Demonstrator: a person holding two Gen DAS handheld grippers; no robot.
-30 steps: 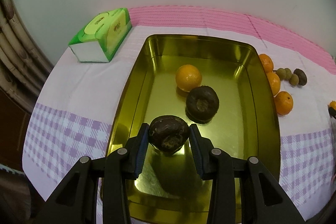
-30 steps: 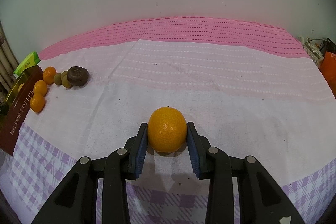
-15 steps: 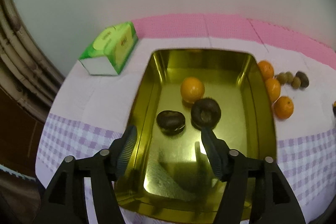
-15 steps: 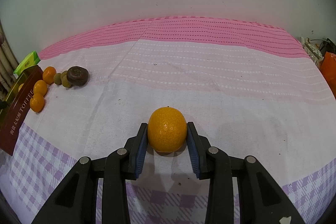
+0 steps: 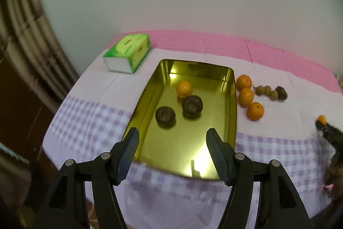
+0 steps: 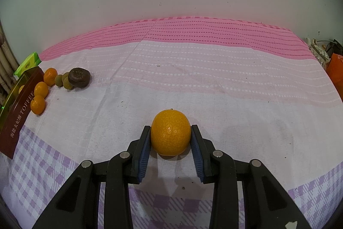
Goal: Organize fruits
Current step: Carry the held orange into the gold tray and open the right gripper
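Where a second ago the dark fruit (image 5: 165,114) sat pinched between the pads of the left hand-held gripper (image 5: 171,151), it now lies free on the floor of the gold tin (image 5: 186,156), just beside a 2nd dark fruit (image 5: 192,105) and near 1 orange (image 5: 184,89). That gripper has drawn back and up, its jaws wide with nothing between them, so more of the tin and the cloth-covered bench (image 5: 90,104) shows than before. The right hand-held gripper (image 6: 170,138) is unchanged, its jaws narrow and clamped on an orange (image 6: 170,135) resting on the cloth.

Only the left wrist view looks into the tin and shows the green tissue pack (image 5: 128,53) whole; at its right edge the other gripper's tip appears small with its orange. Only the right wrist view shows the tin's brown outer wall lettered TOFFEE, with 3 oranges, some small green-brown fruits (image 6: 64,81) and another dark fruit (image 6: 78,77) beside it.
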